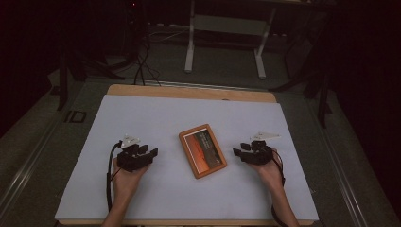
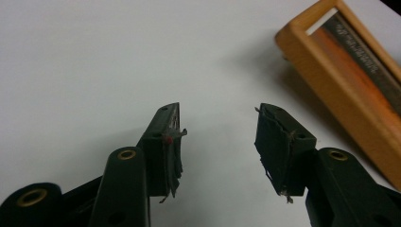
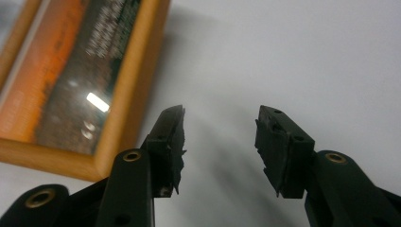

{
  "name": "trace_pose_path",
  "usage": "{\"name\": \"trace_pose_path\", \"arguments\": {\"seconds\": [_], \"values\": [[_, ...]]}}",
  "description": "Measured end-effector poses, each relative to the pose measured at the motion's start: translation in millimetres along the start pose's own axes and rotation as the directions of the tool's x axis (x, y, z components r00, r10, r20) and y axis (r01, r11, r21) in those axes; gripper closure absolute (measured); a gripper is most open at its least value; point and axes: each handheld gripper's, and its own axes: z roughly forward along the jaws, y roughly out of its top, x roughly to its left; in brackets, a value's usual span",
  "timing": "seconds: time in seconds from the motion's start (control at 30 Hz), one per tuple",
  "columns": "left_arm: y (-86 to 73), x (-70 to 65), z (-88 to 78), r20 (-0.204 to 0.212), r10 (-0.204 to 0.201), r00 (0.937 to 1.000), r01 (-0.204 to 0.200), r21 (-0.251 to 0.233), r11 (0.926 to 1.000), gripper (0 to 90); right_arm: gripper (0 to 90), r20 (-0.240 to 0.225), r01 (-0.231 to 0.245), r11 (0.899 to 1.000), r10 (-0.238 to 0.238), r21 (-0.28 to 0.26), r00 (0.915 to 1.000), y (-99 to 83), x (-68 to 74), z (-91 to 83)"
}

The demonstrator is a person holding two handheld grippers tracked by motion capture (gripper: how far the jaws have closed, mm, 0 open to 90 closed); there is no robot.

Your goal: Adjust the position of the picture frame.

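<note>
A wooden picture frame (image 1: 202,151) is lying flat near the middle of the white sheet (image 1: 156,113) that is covering the table (image 1: 189,92), a little closer to the near edge than to the far one. It is sitting askew, with its long sides running from the far left toward the near right, and it is showing an orange and dark print behind glass.

The left tongs (image 1: 147,156) are resting low over the sheet to the left of the frame, near it but clearly apart, with their tips pointing toward it. In the left gripper view the jaws are standing apart with nothing but bare sheet between them, and the frame (image 2: 345,80) is lying ahead and off to the right, touching neither jaw. The left hand (image 1: 126,177) is holding them from the near edge.

The right tongs (image 1: 240,152) are sitting on the frame's other side, also near it and apart from it, tips pointing inward at its right long side. In the right gripper view the jaws are likewise standing open and gripping nothing, with the frame (image 3: 80,80) lying ahead to the left, just beyond the left jaw. The right hand (image 1: 268,170) is coming in from the near right corner.

The frame is lying between the two tongs, roughly level with both.
</note>
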Motion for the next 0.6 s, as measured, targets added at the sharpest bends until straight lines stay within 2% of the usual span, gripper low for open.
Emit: {"name": "trace_pose_path", "arguments": {"seconds": [0.13, 0.23, 0.3, 0.6], "values": [[3.7, -8.0, 5.7, 0.02, 0.001, 0.9998, -0.001, 0.003, 1.0, 50.2, 49.2, -0.014, 0.013, 1.0, -0.014, -0.012, 0.9998, 7.3, 1.5, 1.2], [6.0, -13.2, 11.4, 0.035, -0.002, 0.9994, 0.002, 0.003, 1.0, 49.3, 48.8, -0.039, -0.005, 1.0, 0.004, -0.027, 0.9992, 11.4, 1.4, 2.4], [8.2, -18.3, 15.7, 0.044, 0.011, 0.999, -0.011, 0.007, 0.9999, 48.7, 48.7, -0.052, -0.009, 0.999, 0.007, -0.034, 0.9986, 14.0, 2.7, 3.7], [13.8, -37.8, 29.1, 0.089, 0.052, 0.9947, -0.054, 0.018, 0.9984, 46.2, 47.0, -0.089, 0.042, 0.999, -0.042, -0.012, 0.9951, 23.8, 19.4, 17.7]]}}
